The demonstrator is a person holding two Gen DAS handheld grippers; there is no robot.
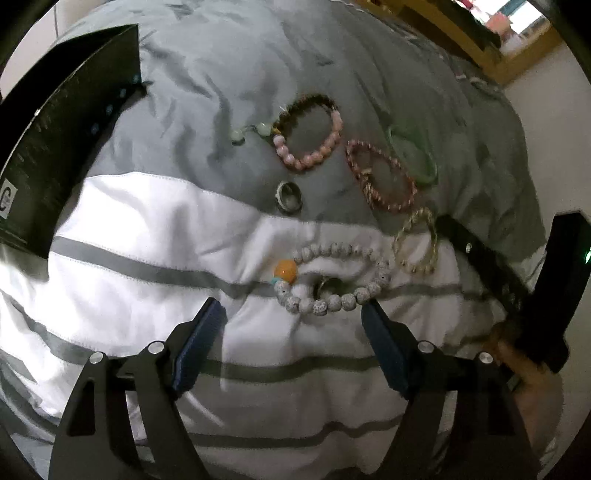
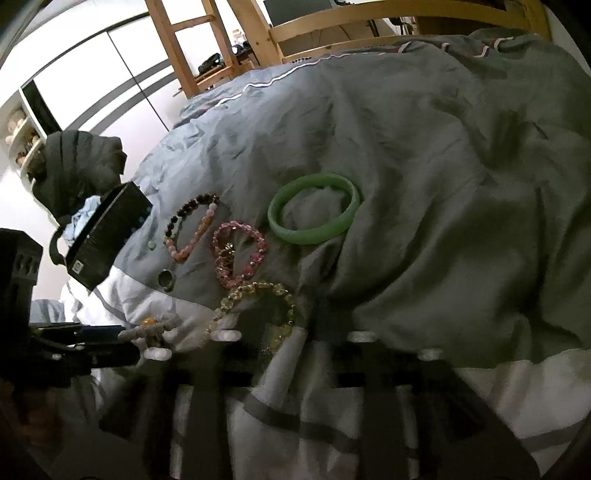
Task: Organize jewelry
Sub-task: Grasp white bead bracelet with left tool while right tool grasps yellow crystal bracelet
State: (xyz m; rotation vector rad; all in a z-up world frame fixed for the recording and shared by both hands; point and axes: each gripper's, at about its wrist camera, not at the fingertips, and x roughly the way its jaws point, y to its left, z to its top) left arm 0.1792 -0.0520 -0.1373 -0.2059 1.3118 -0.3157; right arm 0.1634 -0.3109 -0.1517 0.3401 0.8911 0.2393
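Note:
Jewelry lies spread on a grey and white quilt point(image 1: 147, 221). My left gripper point(image 1: 291, 308) hovers open just in front of a white speckled bead bracelet point(image 1: 334, 303) with an orange bead; a small ring point(image 1: 330, 285) lies inside its loop. Beyond are a silver ring point(image 1: 291, 206), a pink and brown bead bracelet point(image 1: 314, 160), a red crystal bracelet point(image 1: 354, 162), a green bangle point(image 1: 428, 170) and a yellow crystal bracelet point(image 1: 417, 266). My right gripper point(image 2: 291, 319) is blurred, open, its fingers beside the yellow crystal bracelet point(image 2: 258, 288). The green bangle point(image 2: 306, 234) lies farther off.
A black box point(image 1: 55, 147) stands open-ended at the left of the quilt, also in the right wrist view as the black box point(image 2: 107, 236). A wooden bed frame point(image 2: 295, 29) and a wardrobe rise behind. A dark bundle of cloth point(image 2: 77, 166) sits past the box.

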